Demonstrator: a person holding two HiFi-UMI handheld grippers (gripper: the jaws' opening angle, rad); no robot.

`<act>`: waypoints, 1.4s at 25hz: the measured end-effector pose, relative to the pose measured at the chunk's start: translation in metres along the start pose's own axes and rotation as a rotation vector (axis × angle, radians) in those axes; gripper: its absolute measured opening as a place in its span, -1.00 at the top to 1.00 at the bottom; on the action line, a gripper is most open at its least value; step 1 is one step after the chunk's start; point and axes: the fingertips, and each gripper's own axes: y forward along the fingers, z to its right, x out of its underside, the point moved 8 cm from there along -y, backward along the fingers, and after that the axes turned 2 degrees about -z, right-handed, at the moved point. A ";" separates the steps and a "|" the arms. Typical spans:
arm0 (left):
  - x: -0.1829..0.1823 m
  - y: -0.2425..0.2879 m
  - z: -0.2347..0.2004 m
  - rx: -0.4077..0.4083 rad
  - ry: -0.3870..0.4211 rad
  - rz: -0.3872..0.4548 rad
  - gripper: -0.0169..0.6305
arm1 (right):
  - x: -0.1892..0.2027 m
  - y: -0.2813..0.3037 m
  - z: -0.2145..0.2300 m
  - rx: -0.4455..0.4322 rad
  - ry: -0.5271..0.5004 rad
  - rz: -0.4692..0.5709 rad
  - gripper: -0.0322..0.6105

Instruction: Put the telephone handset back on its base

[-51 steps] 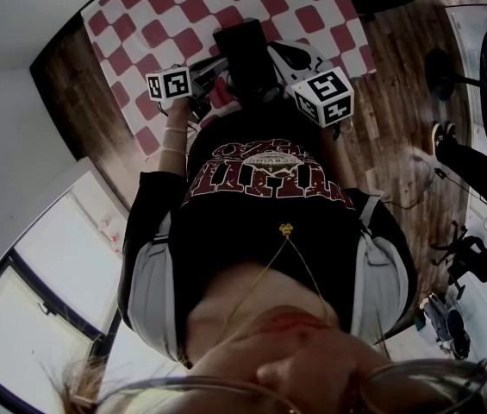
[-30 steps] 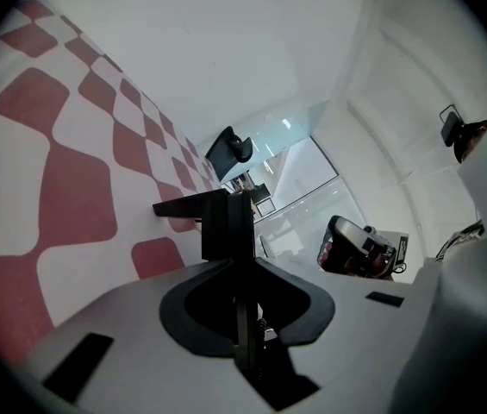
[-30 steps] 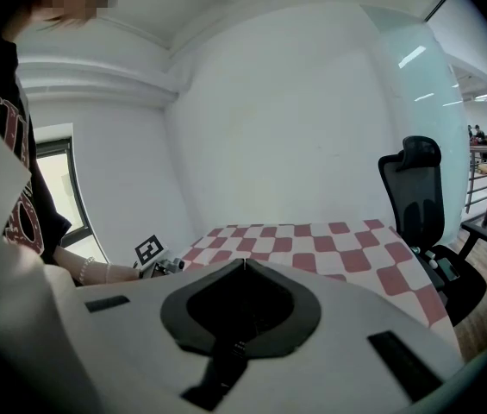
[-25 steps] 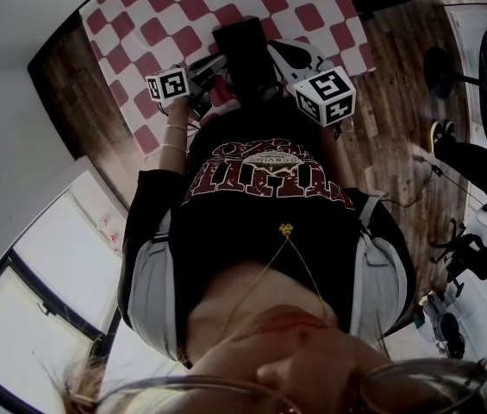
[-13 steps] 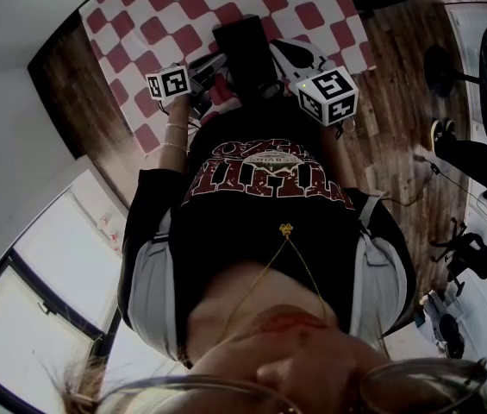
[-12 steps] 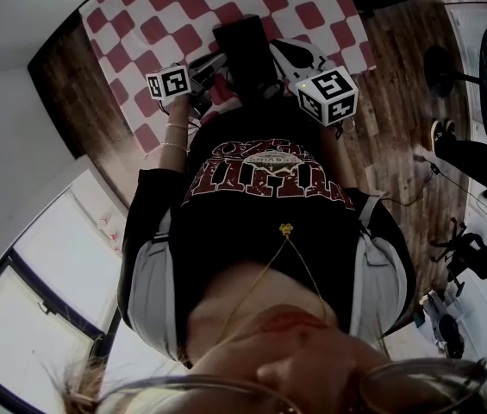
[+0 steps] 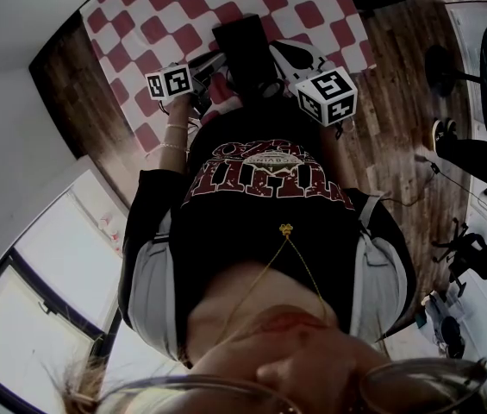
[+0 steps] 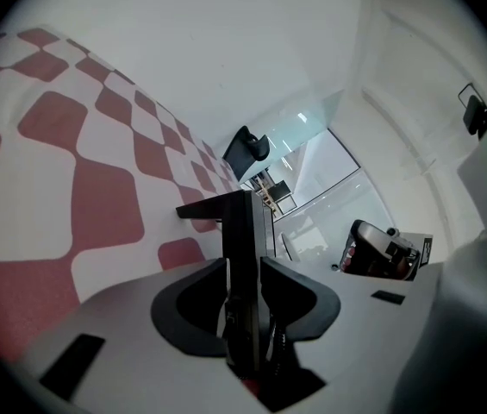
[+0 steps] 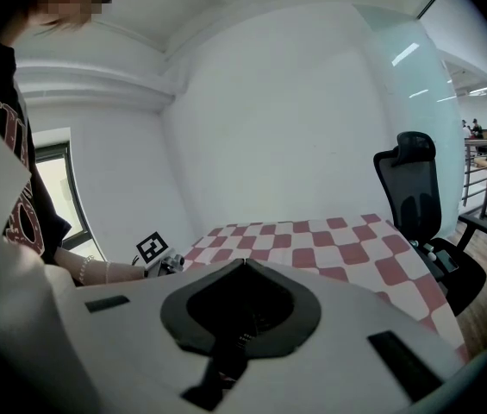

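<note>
At lower centre, the left hand-held gripper [image 8: 244, 262] is just opening, releasing the telephone handset [image 8: 245, 218] between its 2 jaws; the right hand-held gripper [image 9: 243, 262] is sitting clenched, empty.

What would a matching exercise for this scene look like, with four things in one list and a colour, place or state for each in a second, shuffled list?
Things:
1. tablecloth
2. office chair
3. right hand-held gripper
4. bead bracelet

Descriptions:
A. jaws together, nothing between them
B. worn on a wrist
C. red and white checks
D. black, with a headrest

Pairs: 1-C, 2-D, 3-A, 4-B
</note>
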 end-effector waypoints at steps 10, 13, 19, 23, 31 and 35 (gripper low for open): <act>0.006 -0.010 0.004 -0.070 0.080 -0.016 0.55 | 0.004 0.004 0.000 -0.016 -0.008 -0.017 0.84; 0.003 -0.012 0.010 -0.109 0.132 -0.013 0.55 | 0.004 0.007 0.000 -0.021 -0.014 -0.027 0.84; 0.005 -0.015 0.016 -0.142 0.213 -0.027 0.62 | 0.007 0.013 -0.001 -0.030 -0.024 -0.054 0.84; 0.007 -0.016 0.020 -0.162 0.269 -0.041 0.67 | 0.009 0.015 -0.001 -0.033 -0.026 -0.064 0.84; 0.007 -0.015 0.033 -0.212 0.407 -0.028 0.79 | 0.011 0.018 -0.002 -0.034 -0.023 -0.064 0.84; 0.007 -0.011 0.038 -0.212 0.409 -0.006 0.81 | 0.015 0.017 -0.004 -0.034 -0.022 -0.069 0.84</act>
